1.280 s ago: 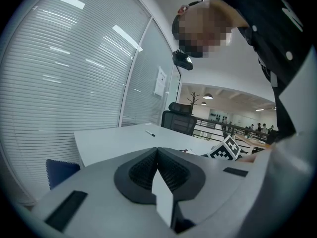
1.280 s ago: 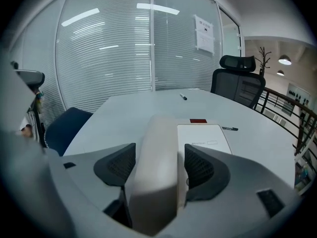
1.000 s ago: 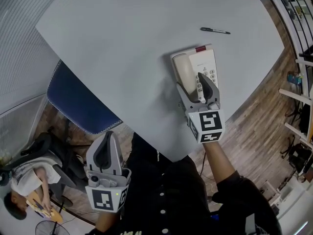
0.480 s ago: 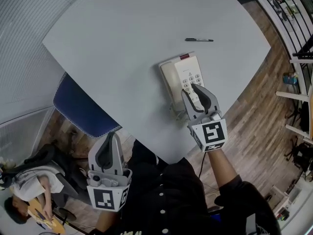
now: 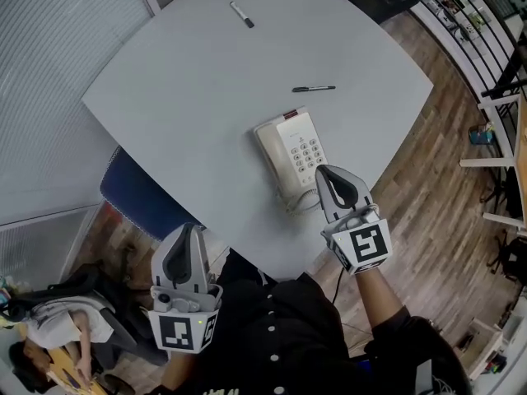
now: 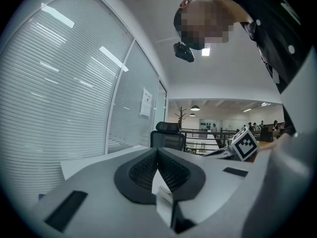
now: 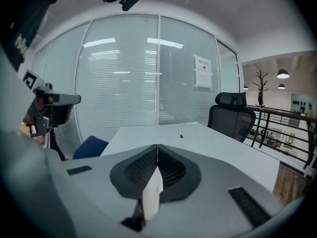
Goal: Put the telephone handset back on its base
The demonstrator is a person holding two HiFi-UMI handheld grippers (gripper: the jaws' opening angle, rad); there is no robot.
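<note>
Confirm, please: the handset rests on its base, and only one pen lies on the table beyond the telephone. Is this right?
Not quite. The head view shows two pens beyond the telephone, not one: a black pen near it and a second pen farther off. The handset does rest on its base.

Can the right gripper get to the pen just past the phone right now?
Probably yes. The right gripper, jaws just closed on nothing, hovers beside the phone; the pen lies beyond on bare table. Only the phone stands partly between, so swing round it and open first.
</note>
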